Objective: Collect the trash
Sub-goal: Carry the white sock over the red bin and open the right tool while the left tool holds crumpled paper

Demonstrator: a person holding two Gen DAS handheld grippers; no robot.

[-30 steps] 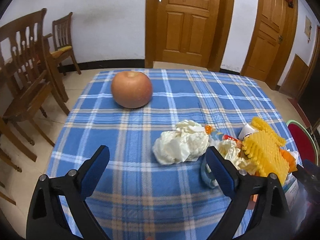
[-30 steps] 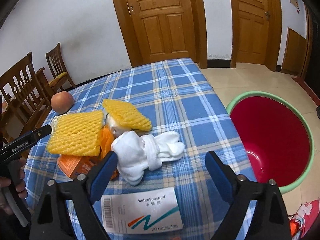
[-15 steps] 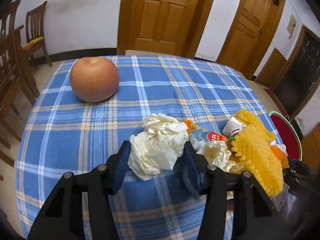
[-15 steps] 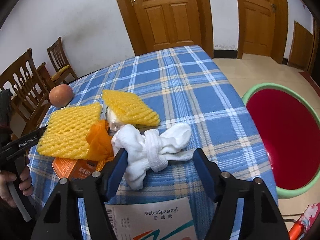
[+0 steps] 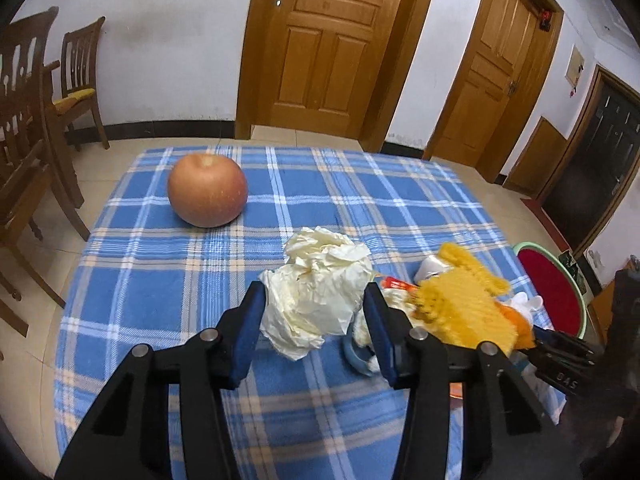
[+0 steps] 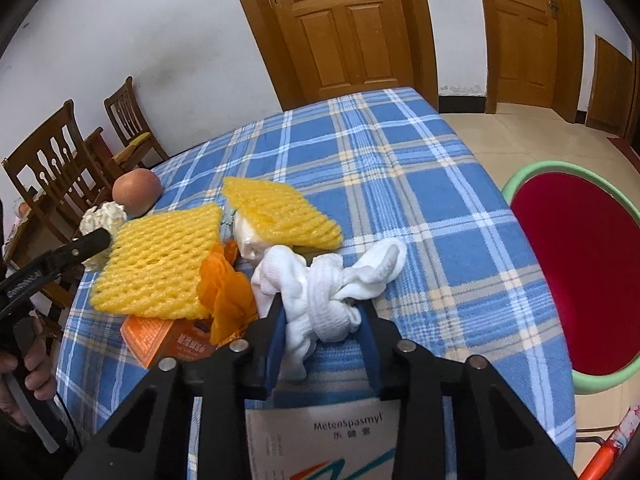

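My left gripper is shut on a crumpled white paper ball, which looks raised a little off the blue plaid tablecloth. My right gripper is shut on a knotted white sock bundle at the table's near edge. Yellow foam fruit nets lie left of the bundle, over orange wrappers and an orange box. A red basin with a green rim sits on the floor to the right of the table.
An apple sits at the far left of the table. A white medicine box lies under my right gripper. Wooden chairs stand left of the table. Wooden doors are behind.
Both grippers moved forward and closed: the left around the paper ball, the right around the sock bundle. Both were wide open a second ago.
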